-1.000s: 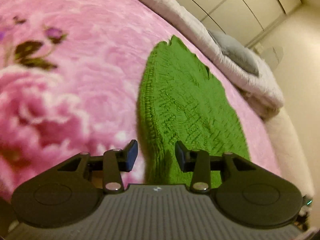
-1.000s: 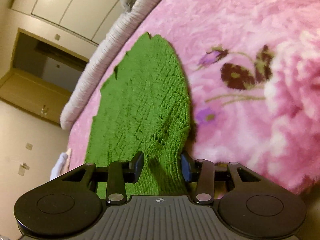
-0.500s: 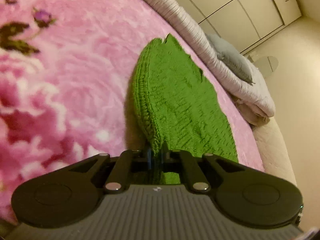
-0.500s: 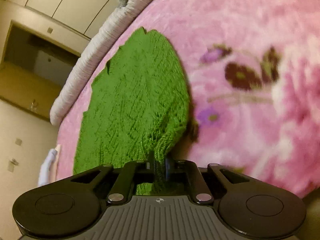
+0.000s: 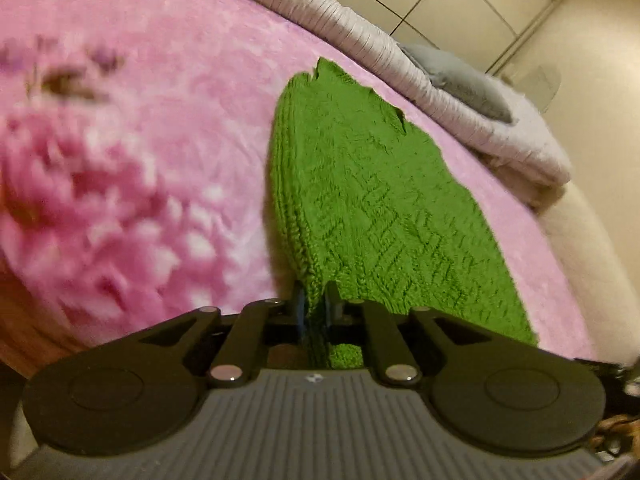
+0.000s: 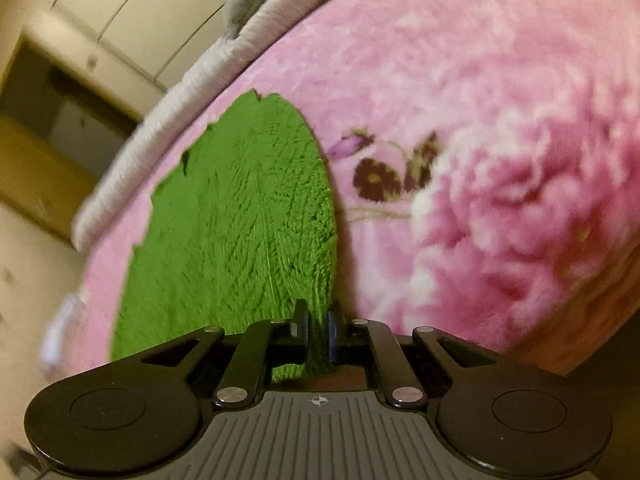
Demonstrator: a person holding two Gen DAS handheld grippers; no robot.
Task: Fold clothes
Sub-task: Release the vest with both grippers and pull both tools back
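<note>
Green knit sweater [image 5: 384, 200] lies flat on the bed, on the pink floral blanket [image 5: 140, 152], reaching from the near edge of the bed toward the far edge where a rolled grey-white duvet [image 5: 400, 64] and a grey pillow [image 5: 468, 80] sit. It appears already doubled over; layered knit edges show along its left side in the left wrist view.

Left claw [image 5: 316, 304]: nearly closed, pinching the near left corner of the sweater, knit bunched between the pads. Right claw [image 6: 318, 324]: also nearly closed, gripping the near right corner of the sweater [image 6: 240, 220]. Both grips are at the hem end nearest the bed's near edge.

Handling judgement: thick chunky knit, soft and floppy, no stiffness, moderately heavy for a garment, so it will sag in the middle when lifted. Not slippery; the textured yarn should grip well in the pads, and the plush blanket will drag on it. Stretchy, so a hard pull could distort the shape. Best hold is the two near corners, taking all layers at once, as now. Likely next step: lift and carry the near end toward the far end to fold in half, keeping both claws level so the edges line up.
</note>
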